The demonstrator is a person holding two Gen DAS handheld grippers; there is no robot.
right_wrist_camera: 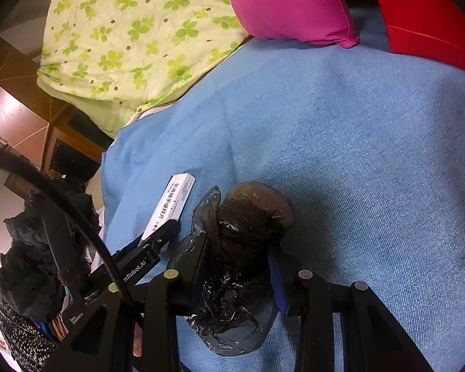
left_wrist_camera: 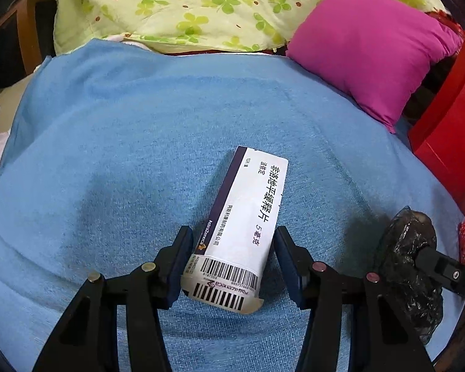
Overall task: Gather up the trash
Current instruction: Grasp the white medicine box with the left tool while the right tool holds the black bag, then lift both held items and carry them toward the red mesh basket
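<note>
- The box, a white medicine carton with a purple edge and barcodes, lies on the blue blanket, its long side running from 6 o'clock toward 12 in the left wrist view.
- The left gripper straddles the box's near, barcode end: the left pad touches the carton's side, while a thin strip of blanket shows between the carton and the right pad, so the jaws stand apart and do not yet clamp it.
- The right gripper is clamped on the bag, a crumpled black plastic bag bunched between both pads, with loose film hanging toward 6 o'clock.
- From the right wrist view the box sits at about 10 o'clock of the bag, just beside it, with the left gripper's fingertip over its near end.
- In the left wrist view the bag shows at 4 o'clock, near the frame's edge.
- A pink pillow rests on the blanket at 1 o'clock, a clover-print quilt at 12.
- A red bag stands at 3 o'clock.
</note>
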